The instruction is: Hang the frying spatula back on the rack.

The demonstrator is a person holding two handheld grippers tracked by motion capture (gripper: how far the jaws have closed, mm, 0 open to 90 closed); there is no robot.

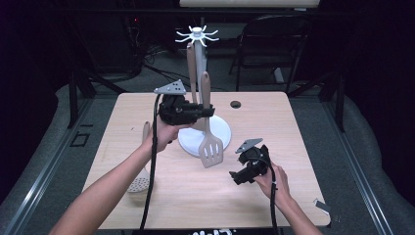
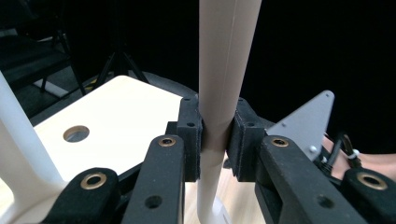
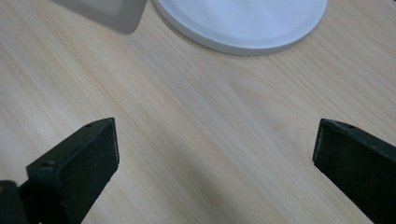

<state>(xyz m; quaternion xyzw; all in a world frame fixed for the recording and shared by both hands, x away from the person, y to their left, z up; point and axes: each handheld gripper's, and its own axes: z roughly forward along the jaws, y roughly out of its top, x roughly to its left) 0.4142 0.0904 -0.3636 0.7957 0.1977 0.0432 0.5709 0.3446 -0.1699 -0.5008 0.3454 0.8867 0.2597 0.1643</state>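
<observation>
Pale wood table [image 1: 274, 127], squared edges, small round cable hole [image 1: 236, 104] near the far edge. Far right quarter and near middle lie bare: open room there. Dark floor and a folding chair [image 1: 274, 39] beyond the far edge.

White utensil stand [image 1: 198, 58] on a round base [image 1: 222, 131], centre-left, hooks spread at the top; one wooden-handled utensil [image 1: 191, 68] hangs from it.

Slotted spatula [image 1: 211, 149], wooden handle upright, head hanging just over the base's near rim, off the table. Left gripper [image 1: 208, 111] clamps the handle; in the left gripper view the pads [image 2: 192, 140] press it from both sides, stand post just beside.

Skimmer [image 1: 139, 183] lies flat near the left edge, under the left forearm.

Right gripper [image 1: 234, 177] sits low over the table right of the base, jaws spread wide, nothing between them.

Writing at the near edge: too small to read.
</observation>
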